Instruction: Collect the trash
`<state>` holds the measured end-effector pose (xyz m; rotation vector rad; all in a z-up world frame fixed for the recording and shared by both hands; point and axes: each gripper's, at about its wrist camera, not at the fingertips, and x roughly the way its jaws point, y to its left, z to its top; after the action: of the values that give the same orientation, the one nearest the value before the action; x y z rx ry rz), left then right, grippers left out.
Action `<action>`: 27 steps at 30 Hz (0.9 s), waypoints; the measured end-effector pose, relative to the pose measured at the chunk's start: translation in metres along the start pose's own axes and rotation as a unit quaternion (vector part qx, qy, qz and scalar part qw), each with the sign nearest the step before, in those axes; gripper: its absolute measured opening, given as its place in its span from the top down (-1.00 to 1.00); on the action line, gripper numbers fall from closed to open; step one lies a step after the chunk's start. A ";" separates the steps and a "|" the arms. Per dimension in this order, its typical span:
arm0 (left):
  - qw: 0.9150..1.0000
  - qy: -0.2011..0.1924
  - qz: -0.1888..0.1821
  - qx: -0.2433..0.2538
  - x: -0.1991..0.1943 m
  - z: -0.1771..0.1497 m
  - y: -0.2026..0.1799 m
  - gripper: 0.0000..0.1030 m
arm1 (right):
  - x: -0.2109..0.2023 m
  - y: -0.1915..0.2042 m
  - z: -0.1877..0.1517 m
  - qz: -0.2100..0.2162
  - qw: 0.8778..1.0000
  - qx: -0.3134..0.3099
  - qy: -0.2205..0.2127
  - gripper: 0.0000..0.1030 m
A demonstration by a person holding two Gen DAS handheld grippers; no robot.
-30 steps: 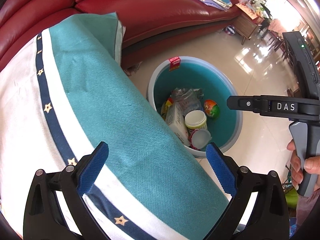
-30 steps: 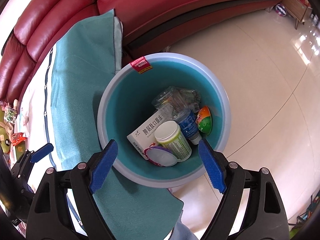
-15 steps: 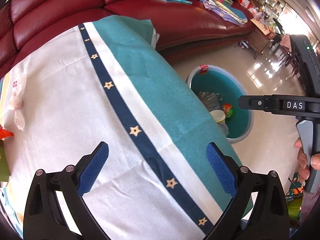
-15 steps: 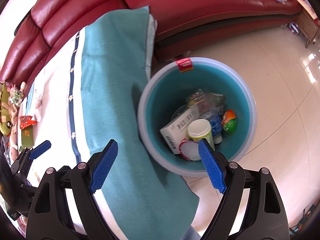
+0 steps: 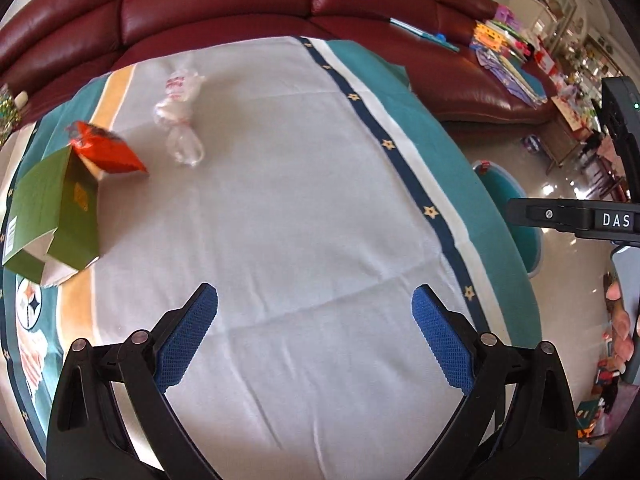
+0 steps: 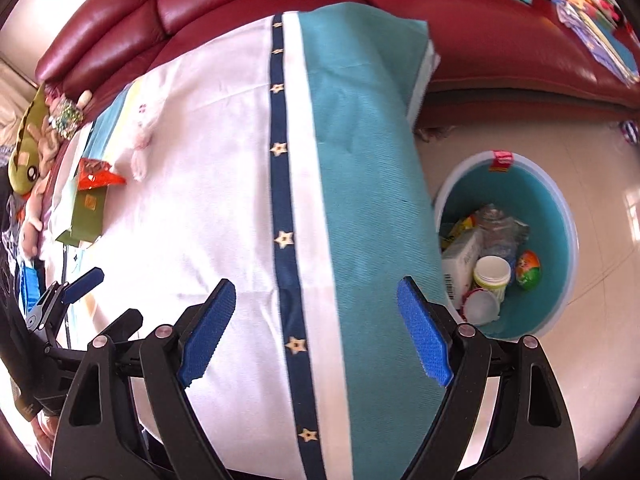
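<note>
- Our left tongs [image 5: 314, 338] hang over the cloth-covered tabletop [image 5: 280, 220], blue pads spread wide with only bare white cloth between them.
- Our right tongs [image 6: 316, 330] are spread just as wide above the cloth's navy star stripe [image 6: 282, 208] and teal border; nothing sits between the pads.
- In the left wrist view the right tool shows at the right edge, with fingers [image 5: 618, 322] of the hand wrapped round its handle.
- In the right wrist view the left tool's blue pad [image 6: 84, 280] shows at the lower left.
- Trash left on the tabletop, at its far left side in both views: a green carton [image 5: 52, 216] lying open-ended, an orange snack wrapper [image 5: 106, 150] touching the carton's top, and a crumpled clear plastic bag [image 5: 180, 120] with red print just beyond the wrapper.
- All three pieces lie well apart from both tongs.
- The teal bin [image 6: 560, 216] stands on the tiled floor just beside the tabletop's right edge, a red sticker [image 6: 502, 160] on its far rim.
- Inside the bin we see a white box [image 6: 460, 268], a white-lidded jar [image 6: 492, 274], a round lid [image 6: 482, 306], crumpled clear plastic [image 6: 500, 224], a yellow packet and an orange-and-green ball-shaped thing [image 6: 528, 270].
- A dark red leather sofa [image 5: 240, 4] curves behind the tabletop, with books and papers [image 5: 508, 52] on its right end.
- A green plush toy [image 6: 26, 152] lies at the far left in the right wrist view.
</note>
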<state>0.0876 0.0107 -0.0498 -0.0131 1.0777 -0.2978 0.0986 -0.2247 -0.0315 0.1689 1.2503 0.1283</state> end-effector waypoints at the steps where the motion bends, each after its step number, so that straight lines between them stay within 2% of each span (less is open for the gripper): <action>1: 1.000 -0.002 0.002 -0.009 -0.004 -0.004 0.010 -0.90 | 0.002 0.013 0.001 0.001 1.000 -0.012 0.002 -0.53; 6: 0.999 -0.010 0.021 -0.040 -0.022 -0.024 0.059 -0.90 | 0.012 0.069 0.004 0.004 0.998 -0.061 0.012 -0.53; 13: 0.995 -0.023 0.041 -0.093 -0.045 -0.048 0.126 -0.90 | 0.027 0.124 0.006 0.001 0.994 -0.104 0.029 -0.53; 20: 0.988 -0.038 0.057 -0.138 -0.057 -0.057 0.186 -0.90 | 0.043 0.167 0.013 -0.012 0.990 -0.135 0.043 -0.53; 27: 0.983 -0.046 0.074 -0.164 -0.060 -0.055 0.230 -0.90 | 0.057 0.222 0.033 -0.025 0.980 -0.195 0.044 -0.53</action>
<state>0.0679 0.2539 -0.0600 -0.2384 1.0200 0.0180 0.1461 0.0020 -0.0305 -0.2093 1.2927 0.3368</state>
